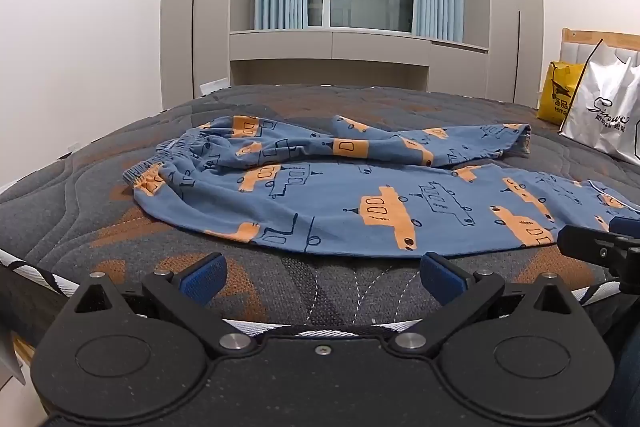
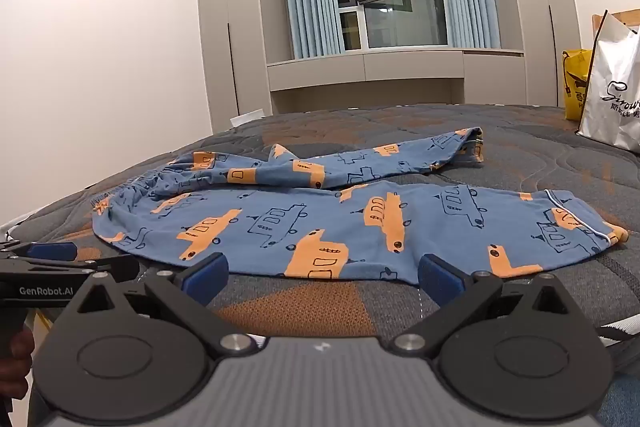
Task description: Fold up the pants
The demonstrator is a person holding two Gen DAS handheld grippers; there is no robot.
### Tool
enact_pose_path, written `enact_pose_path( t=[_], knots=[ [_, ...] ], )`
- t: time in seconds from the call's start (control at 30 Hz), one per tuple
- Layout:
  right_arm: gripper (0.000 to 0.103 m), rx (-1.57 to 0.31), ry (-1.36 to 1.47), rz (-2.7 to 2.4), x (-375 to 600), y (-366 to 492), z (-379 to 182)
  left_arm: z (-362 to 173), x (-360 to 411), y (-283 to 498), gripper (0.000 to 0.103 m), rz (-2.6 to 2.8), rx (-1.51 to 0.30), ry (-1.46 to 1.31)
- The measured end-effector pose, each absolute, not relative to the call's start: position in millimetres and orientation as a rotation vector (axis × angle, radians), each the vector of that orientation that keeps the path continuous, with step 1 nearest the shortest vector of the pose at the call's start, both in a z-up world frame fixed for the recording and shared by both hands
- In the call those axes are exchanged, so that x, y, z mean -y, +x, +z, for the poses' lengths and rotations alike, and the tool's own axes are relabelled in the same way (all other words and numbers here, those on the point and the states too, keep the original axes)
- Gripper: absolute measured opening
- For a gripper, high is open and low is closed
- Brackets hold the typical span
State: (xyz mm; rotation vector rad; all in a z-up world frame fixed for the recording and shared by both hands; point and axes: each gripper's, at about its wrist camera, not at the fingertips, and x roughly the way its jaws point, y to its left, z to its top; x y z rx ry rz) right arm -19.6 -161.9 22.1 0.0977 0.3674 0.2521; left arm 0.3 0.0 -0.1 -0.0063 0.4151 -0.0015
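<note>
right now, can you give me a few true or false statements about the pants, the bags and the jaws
1. The pants lie spread on the bed, not yet folded. True.
2. The left gripper is clamped on the waistband. False: its jaws stand open and hold nothing.
3. The right gripper has open jaws just short of the near leg's edge. True.
4. The pants are plain grey. False: blue with orange vehicles.
5. A white bag and a yellow bag stand on the bed beyond the cuffs. True.
</note>
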Motion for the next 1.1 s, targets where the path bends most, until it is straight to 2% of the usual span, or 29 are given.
enact_pose_path(
  t=[1.1],
  knots=[
    [0.103,-0.370,0.096,0.266,162,-14,24,-1,1,11,0.103,0.006,-0.438,-0.001]
  ],
)
